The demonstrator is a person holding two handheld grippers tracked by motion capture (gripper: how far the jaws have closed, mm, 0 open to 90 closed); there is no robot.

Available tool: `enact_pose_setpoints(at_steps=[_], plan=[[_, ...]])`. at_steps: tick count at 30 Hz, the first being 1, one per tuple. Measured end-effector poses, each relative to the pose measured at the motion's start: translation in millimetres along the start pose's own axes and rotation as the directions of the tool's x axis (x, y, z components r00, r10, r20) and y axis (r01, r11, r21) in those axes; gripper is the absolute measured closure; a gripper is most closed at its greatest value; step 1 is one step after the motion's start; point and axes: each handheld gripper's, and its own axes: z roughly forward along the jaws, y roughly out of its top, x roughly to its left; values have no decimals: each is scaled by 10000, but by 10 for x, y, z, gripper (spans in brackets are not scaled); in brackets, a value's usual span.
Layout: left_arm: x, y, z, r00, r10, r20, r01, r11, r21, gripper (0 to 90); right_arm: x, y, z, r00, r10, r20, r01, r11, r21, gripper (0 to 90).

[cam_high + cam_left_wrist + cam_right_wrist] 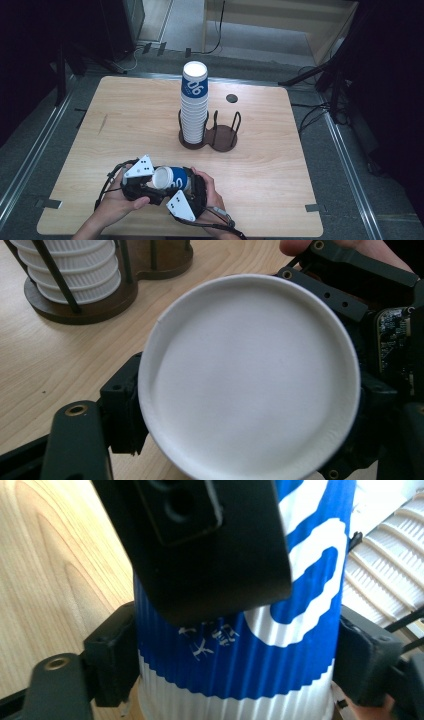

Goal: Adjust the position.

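Observation:
A blue and white paper cup [173, 178] lies on its side above the near table edge, held between both grippers. Its white base [250, 375] faces the left gripper's camera. My left gripper [154, 181] is shut on the base end, with a pad [120, 410] against the cup's edge. My right gripper [189, 184] is shut across the ribbed body [300, 605], one pad [112, 655] on each side. The left gripper's jaw crosses the top of the right gripper view. A tall stack of matching cups [194, 105] stands in the left ring of a dark wooden holder [225, 139].
The holder's right ring stands empty at mid-table. A small dark round hole [231, 98] sits in the wooden table [125, 125] behind it. Cables and stand legs [310, 75] lie on the floor past the far edge.

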Motion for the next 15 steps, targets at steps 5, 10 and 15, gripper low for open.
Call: enact_pose_setpoints(at_steps=[5, 10, 15], plan=[[55, -17, -14, 9992, -207, 351, 210, 9997, -90, 258, -15, 26, -4, 9995, 139, -288, -130, 9994, 311, 148], [74, -22, -39, 9990, -360, 268, 370, 9986, -368, 263, -35, 42, -11, 9996, 180, -205, -174, 9995, 276, 115], [115, -24, -112, 9984, -551, -108, 538, 9940, -953, 265, -88, 49, -28, 9992, 389, -24, -388, 9988, 311, 76]])
